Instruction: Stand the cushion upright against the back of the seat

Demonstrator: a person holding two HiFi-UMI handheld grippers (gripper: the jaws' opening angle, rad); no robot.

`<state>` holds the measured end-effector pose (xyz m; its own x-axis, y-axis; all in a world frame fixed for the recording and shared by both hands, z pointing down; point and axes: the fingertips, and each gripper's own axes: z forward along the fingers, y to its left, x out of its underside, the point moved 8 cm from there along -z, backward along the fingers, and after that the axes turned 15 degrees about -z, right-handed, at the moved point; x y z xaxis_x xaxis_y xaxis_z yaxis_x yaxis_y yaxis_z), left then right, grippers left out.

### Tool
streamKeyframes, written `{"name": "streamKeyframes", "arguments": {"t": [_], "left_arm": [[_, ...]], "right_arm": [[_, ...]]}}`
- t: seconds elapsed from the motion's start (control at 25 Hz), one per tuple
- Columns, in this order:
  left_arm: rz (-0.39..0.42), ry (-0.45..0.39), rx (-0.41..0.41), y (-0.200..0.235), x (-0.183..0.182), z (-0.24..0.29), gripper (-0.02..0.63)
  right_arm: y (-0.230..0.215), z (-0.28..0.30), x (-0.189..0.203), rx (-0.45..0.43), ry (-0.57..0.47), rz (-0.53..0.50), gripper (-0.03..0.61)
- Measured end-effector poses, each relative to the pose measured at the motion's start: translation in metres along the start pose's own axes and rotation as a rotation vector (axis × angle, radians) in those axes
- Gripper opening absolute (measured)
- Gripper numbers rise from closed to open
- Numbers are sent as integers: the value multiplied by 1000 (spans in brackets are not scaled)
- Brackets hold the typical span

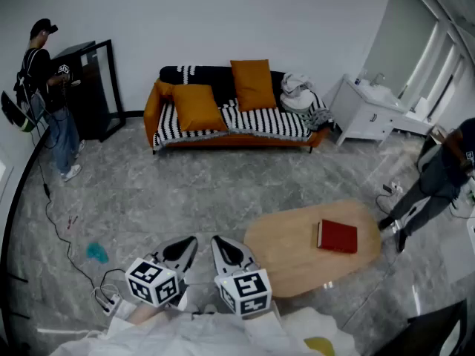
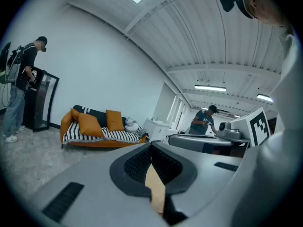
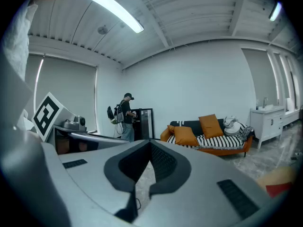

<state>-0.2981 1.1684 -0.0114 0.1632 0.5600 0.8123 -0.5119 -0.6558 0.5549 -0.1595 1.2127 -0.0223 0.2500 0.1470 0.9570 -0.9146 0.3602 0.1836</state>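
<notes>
Two orange cushions (image 1: 198, 107) on the striped sofa (image 1: 267, 122); left gripper (image 1: 185, 248) and right gripper (image 1: 223, 248) well apart from it, fingers (image 2: 137, 164) pressed together, empty.

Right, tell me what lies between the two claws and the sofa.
Nothing but bare grey floor up to the sofa; the head view shows it plainly.

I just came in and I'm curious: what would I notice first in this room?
Probably the orange sofa at the far wall, with its striped cover and two orange cushions: one leaning near the left end, one upright against the back. Then the red book on the oval wooden table, nearer and to the right.
</notes>
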Motion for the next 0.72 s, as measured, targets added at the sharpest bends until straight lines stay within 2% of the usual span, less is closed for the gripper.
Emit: {"name": "streamKeyframes", "arguments": {"t": [0.72], "left_arm": [[-17,8,25,-5,-2,11,8]], "right_arm": [[-9,5,2,-5,-7,32,12]]}}
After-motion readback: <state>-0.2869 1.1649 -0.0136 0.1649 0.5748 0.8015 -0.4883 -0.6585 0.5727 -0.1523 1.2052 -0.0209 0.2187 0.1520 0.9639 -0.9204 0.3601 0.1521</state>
